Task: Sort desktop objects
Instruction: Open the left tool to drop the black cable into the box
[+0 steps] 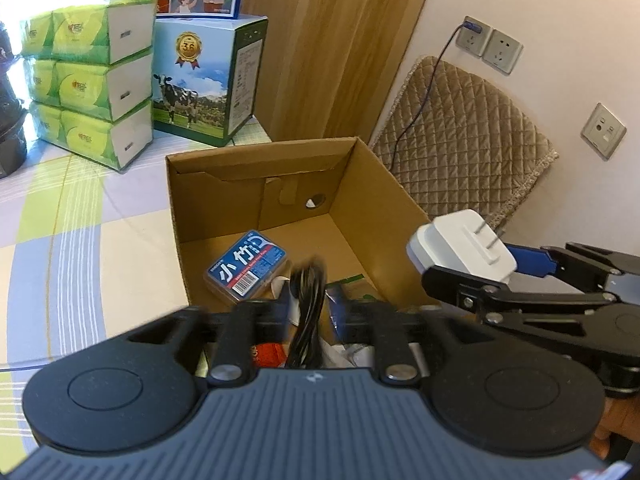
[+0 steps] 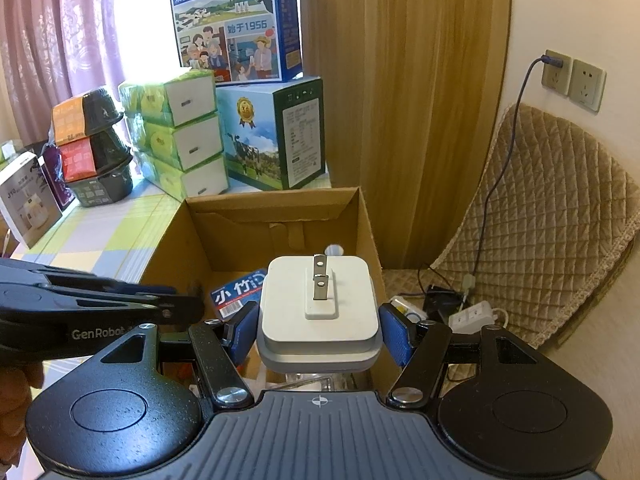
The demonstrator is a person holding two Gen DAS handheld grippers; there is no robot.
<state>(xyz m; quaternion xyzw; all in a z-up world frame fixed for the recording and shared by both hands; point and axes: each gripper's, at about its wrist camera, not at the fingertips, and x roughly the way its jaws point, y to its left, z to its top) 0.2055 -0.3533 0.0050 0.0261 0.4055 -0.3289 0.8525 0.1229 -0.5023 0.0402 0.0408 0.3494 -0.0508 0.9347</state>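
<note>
Several things already lie in the cardboard box (image 1: 360,184): a blue-labelled flat case (image 1: 248,266) on its floor, plus a few items at the near end too hidden to name. The right gripper (image 2: 318,334) is closed on a white plug adapter (image 2: 320,308), prongs up, held just above the box's near right edge, so its drop looks close. The left gripper (image 1: 308,312) hangs over the box's near end with a black cable (image 1: 306,312) between its fingers; whether it is clamped on it I cannot tell. What remains unsorted on the bench (image 1: 80,216) is not shown.
</note>
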